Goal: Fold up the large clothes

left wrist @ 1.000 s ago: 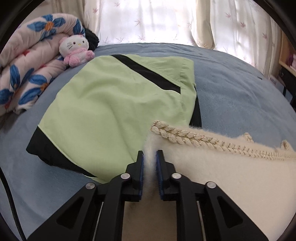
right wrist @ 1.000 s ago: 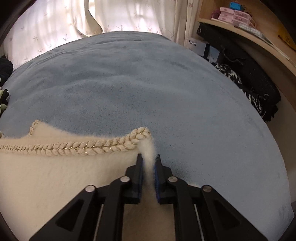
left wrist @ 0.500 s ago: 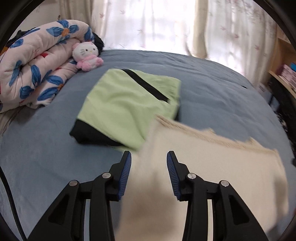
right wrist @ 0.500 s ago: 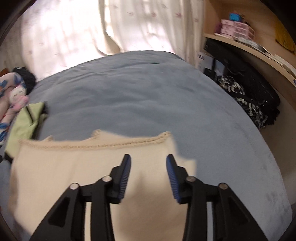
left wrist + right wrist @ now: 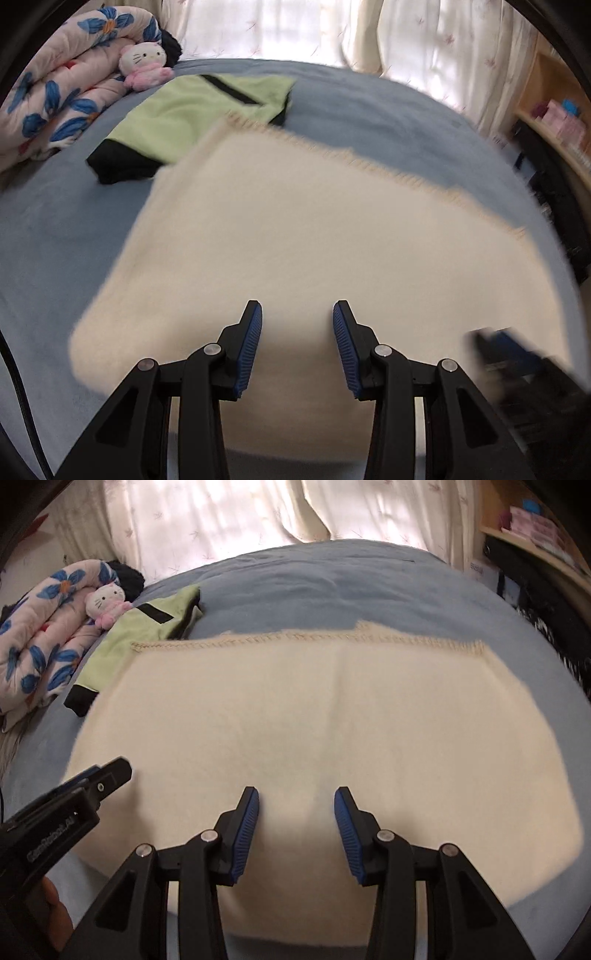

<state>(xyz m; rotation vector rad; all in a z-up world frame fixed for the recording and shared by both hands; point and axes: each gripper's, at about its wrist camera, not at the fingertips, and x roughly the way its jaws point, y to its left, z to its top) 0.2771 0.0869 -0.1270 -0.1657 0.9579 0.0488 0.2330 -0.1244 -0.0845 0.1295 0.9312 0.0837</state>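
Cream knit garment point(image 5: 317, 716) lies flat on the blue bed point(image 5: 332, 587), its braided edge point(image 5: 295, 639) at the far side, overlapping the folded green garment point(image 5: 192, 114) at far left. My left hand-held gripper point(image 5: 297, 343) and right hand-held gripper point(image 5: 296, 827) hang over its near part, jaws apart, holding nothing.

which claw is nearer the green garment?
Left. The left claw sits over the cream garment's edge nearest the green garment; the right claw is further right.
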